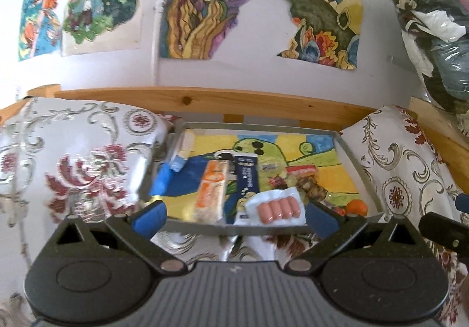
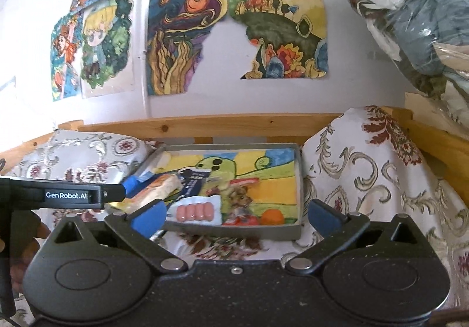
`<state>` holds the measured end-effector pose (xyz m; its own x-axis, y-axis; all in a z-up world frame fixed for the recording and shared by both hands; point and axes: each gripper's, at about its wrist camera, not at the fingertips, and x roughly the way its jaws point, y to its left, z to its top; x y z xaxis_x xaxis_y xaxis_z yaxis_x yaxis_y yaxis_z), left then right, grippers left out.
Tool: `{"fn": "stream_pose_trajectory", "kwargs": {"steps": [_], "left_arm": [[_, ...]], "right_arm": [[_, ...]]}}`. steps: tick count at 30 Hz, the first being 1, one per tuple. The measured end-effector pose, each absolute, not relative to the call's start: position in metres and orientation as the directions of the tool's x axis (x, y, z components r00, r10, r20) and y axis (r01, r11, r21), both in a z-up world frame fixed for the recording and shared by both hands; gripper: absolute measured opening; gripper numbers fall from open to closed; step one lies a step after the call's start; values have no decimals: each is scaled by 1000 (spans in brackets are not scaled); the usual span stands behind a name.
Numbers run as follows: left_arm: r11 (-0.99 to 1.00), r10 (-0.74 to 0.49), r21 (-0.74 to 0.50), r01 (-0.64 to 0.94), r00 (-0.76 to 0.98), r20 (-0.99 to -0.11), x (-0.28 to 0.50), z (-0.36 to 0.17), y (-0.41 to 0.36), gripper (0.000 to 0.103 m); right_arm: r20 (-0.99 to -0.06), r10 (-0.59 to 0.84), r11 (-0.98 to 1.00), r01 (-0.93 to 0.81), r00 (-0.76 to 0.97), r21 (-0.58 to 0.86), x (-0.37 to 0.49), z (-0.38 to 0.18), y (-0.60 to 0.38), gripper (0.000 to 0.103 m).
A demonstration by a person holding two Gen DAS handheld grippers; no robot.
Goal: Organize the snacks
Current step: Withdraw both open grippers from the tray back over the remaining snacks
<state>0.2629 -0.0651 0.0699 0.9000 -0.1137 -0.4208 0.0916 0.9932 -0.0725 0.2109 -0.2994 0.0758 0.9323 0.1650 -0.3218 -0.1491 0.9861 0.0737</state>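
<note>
both grippers, left point(image 1: 236, 214) and right point(image 2: 236, 217), hang spread wide and empty before the tray point(image 2: 234, 231), probably lining up on the sausage pack point(image 2: 195, 212)

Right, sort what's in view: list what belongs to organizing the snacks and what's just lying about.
Belongs to the job:
grey tray
sausage pack
orange-white snack bar
dark blue packet
orange fruit
left hand-held gripper, open
right hand-held gripper, open

Lying about:
floral cushions
wall drawings
bagged clothes
</note>
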Motion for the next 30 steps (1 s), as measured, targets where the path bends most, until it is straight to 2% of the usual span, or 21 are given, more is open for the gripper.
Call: {"fn": "stream_pose_trajectory", "kwargs": {"steps": [11,18,25,30], "left_arm": [[999,-51,-6,53,906,-420,195,66,-35,103],[999,-29,21,43,889,-456,160,42,-19,103],[1000,-18,10,26,864,-503,139,13,-4,103],[1000,-5,15,15,841,-541,132,-3,-1,103]], "right_arm": [[-335,195,980,-172,922,97,150,67,-281,102],[-363,218,976,-204,906,76,125,52,-266,102],[-419,260,963,-266,870,44,109,30,-250,102],[-491,290,954,-291,821,76,104,13,-243,102]]}}
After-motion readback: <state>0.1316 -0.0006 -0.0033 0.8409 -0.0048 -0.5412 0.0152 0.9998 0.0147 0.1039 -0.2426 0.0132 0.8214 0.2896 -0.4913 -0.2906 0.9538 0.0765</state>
